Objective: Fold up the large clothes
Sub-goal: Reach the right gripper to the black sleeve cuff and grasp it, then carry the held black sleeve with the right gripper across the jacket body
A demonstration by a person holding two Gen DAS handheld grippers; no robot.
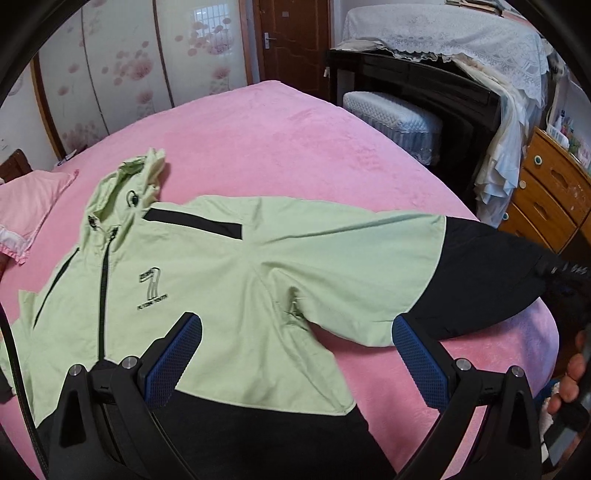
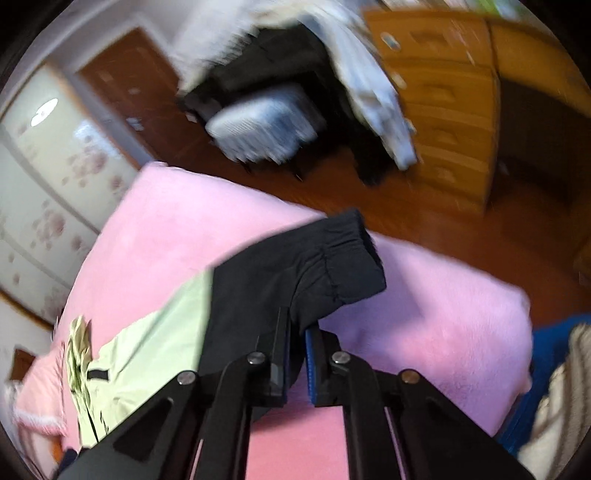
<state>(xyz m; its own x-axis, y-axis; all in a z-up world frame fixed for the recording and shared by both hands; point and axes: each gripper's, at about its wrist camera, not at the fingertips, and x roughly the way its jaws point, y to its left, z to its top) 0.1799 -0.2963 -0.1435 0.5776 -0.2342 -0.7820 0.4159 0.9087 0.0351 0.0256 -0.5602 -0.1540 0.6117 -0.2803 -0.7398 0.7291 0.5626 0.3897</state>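
Jacket (image 1: 229,280) lies flat, front up, on the pink bed (image 1: 280,140); no fold made yet. Right gripper (image 2: 295,354) is clamped on the black sleeve (image 2: 317,266) near its cuff. Left gripper (image 1: 295,354) hovers with jaws wide apart over the hem, holding nothing.

Pink bedspread (image 1: 280,147) with a pink pillow (image 1: 26,206) at its left edge. Behind: floral wardrobe doors (image 1: 122,74), brown door (image 1: 295,40), black piano (image 1: 424,92) under a lace cover (image 1: 443,29), padded stool (image 1: 395,118), wooden drawers (image 1: 550,195).

Our left gripper (image 1: 297,354) hangs with its jaws spread wide, tilted downward. Our right gripper (image 2: 295,354) is clamped tight on the sleeve (image 2: 314,266).
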